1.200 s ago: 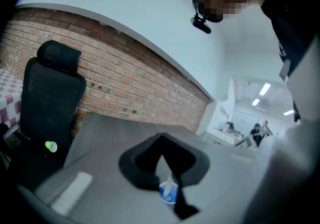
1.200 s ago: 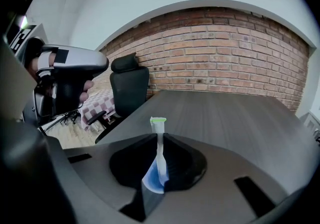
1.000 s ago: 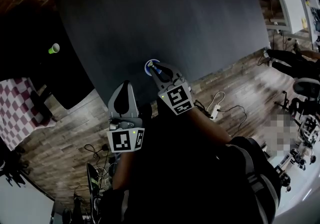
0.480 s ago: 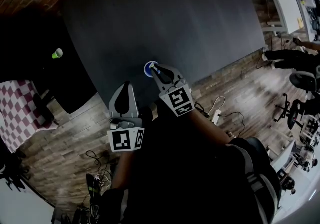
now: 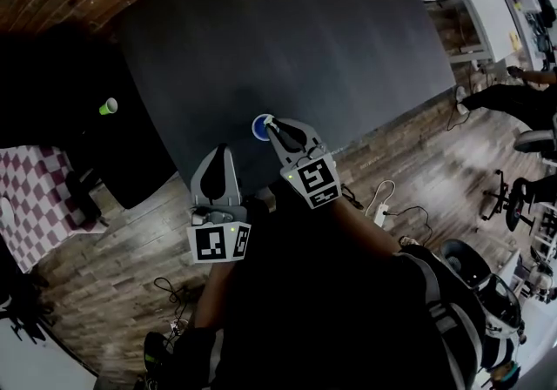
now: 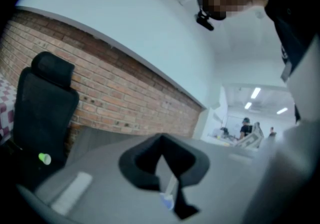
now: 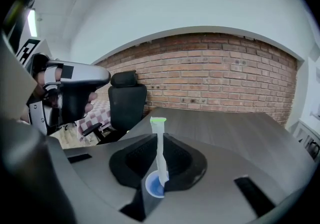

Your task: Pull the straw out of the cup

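Observation:
A small blue cup stands near the front edge of the dark table. A white straw with a green tip rises upright out of the blue cup. My right gripper is over the cup's right side. In the right gripper view the straw runs up through the right gripper, whose jaws are shut on the straw. My left gripper hangs shut and empty to the cup's left, nearer me. Through the left gripper I glimpse the cup below its jaws.
A green cup sits on a dark surface off the table's left. A black office chair and a checkered cloth are on that side. A brick wall runs behind the table. Cables lie on the wood floor.
The head view has shifted a little, so table and cup sit slightly lower right. Both grippers keep their places relative to the cup.

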Available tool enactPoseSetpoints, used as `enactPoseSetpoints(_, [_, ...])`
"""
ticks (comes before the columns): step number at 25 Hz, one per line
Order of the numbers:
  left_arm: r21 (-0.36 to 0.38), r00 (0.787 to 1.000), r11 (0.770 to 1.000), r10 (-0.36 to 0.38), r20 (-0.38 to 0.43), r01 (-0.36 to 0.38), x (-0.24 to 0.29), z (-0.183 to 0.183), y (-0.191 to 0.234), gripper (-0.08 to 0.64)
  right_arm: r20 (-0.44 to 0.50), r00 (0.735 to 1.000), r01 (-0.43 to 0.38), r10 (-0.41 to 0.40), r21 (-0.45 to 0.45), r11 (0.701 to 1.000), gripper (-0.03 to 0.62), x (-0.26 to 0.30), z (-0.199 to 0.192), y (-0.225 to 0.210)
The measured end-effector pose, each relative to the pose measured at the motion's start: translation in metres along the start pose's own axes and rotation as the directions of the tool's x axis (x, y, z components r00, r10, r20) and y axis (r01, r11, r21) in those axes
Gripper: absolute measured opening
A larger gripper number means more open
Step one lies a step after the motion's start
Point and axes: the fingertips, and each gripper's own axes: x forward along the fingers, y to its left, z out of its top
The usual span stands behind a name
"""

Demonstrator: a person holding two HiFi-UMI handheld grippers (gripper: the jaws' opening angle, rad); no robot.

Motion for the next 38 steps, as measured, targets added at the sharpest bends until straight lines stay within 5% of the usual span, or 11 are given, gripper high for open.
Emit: enactPoseSetpoints(38, [0.050, 0.994, 0.995, -0.094, 0.063, 0.091, -0.045, 0.019, -0.019, 0.005, 0.190, 0.978, 0.077, -0.080, 0.019, 0.997, 0.033, -0.080, 0.053, 0.025])
